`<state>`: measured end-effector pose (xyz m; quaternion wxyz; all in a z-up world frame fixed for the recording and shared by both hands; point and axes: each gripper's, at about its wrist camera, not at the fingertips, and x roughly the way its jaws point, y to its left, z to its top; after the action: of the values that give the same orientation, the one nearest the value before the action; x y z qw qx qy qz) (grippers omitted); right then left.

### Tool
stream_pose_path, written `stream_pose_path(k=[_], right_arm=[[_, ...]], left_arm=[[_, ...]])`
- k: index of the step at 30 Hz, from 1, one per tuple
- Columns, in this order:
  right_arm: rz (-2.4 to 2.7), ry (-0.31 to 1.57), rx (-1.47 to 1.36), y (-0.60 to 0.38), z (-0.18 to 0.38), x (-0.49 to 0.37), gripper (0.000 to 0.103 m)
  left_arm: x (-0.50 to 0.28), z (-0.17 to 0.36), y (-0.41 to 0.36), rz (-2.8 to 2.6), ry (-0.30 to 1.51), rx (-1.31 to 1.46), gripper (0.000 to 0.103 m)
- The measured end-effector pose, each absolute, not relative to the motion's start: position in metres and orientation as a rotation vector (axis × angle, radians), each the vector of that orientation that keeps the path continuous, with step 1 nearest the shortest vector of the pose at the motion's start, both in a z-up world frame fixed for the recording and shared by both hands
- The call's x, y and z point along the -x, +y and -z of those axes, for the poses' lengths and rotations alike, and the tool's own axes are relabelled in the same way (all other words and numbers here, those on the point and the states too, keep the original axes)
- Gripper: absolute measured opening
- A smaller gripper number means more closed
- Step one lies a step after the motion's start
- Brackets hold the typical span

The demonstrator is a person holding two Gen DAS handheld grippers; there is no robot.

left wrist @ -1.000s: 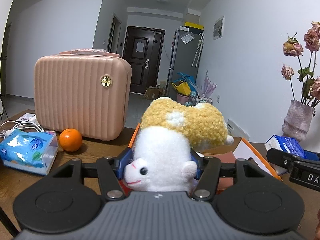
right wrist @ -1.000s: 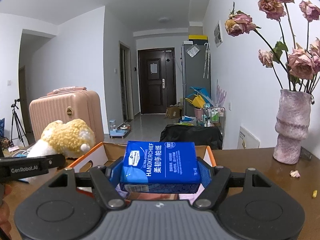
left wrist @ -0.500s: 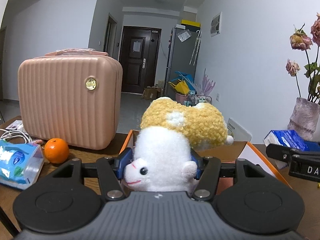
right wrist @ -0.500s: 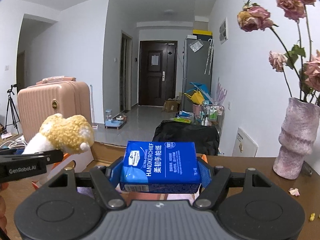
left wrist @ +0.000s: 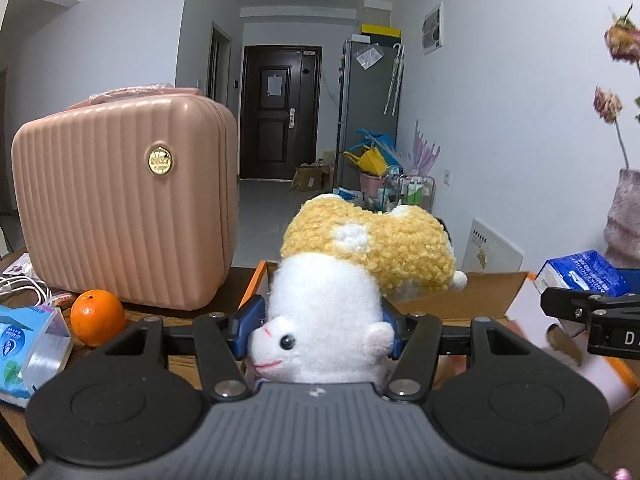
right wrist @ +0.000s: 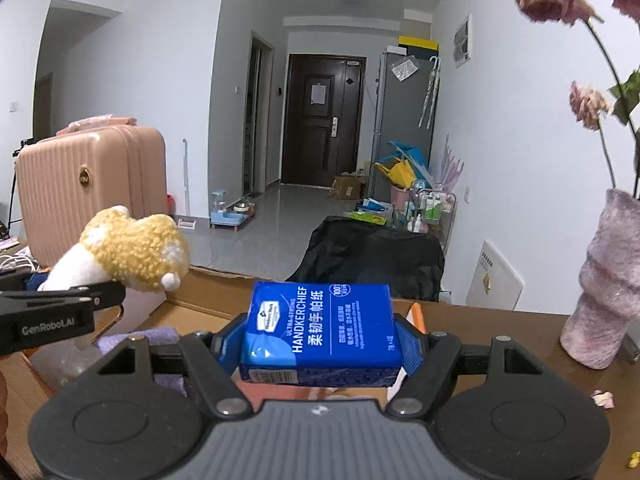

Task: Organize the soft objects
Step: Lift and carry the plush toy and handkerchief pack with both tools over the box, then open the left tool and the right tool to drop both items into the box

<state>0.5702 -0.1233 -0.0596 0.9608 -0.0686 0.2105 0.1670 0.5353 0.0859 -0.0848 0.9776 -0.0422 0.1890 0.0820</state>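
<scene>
Both my hands slid sideways, so the box (right wrist: 208, 280) now sits right under them. Left jaws squeeze the plush (left wrist: 332, 320); right jaws squeeze the tissue pack (right wrist: 324, 328). Both hang above the box, so I think dropping them in comes next.

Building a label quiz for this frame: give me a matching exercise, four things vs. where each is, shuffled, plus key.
Things:
1. plush toy
2. blue handkerchief pack
3. orange
4. pink vase

Places:
A. on the table in front of the pink suitcase
B. clamped in the right gripper
C. on the table by the right-hand wall, holding dried roses
D. clamped in the left gripper

Pairs: 1-D, 2-B, 3-A, 4-C
</scene>
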Motion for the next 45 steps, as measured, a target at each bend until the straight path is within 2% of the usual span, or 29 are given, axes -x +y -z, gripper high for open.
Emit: stream_pose_path(k=[14, 16, 19, 20, 24, 45], right_arm=[[-0.355, 0.425, 0.12, -0.121, 0.084, -0.579, 0.073], [-0.36, 0.433, 0.125, -0.12, 0.084, -0.582, 0.074], [-0.337, 0.424, 0.131, -0.12, 0.083, -0.581, 0.096], [-0.328, 0.417, 0.127, -0.121, 0.082, -0.58, 0.101], [-0.315, 0.422, 0.091, -0.127, 0.08, -0.581, 0.103], [-0.296, 0.432, 0.097, -0.127, 0.077, -0.58, 0.103]], left_arm=[[-0.556, 0.106, 0.084, -0.178, 0.419, 0.022, 0.06], [-0.556, 0.105, 0.085, -0.177, 0.419, 0.021, 0.063], [-0.555, 0.106, 0.084, -0.179, 0.416, 0.018, 0.079], [-0.555, 0.106, 0.084, -0.186, 0.41, 0.014, 0.086], [-0.55, 0.104, 0.086, -0.223, 0.382, 0.022, 0.103], [-0.544, 0.101, 0.089, -0.258, 0.377, 0.046, 0.103]])
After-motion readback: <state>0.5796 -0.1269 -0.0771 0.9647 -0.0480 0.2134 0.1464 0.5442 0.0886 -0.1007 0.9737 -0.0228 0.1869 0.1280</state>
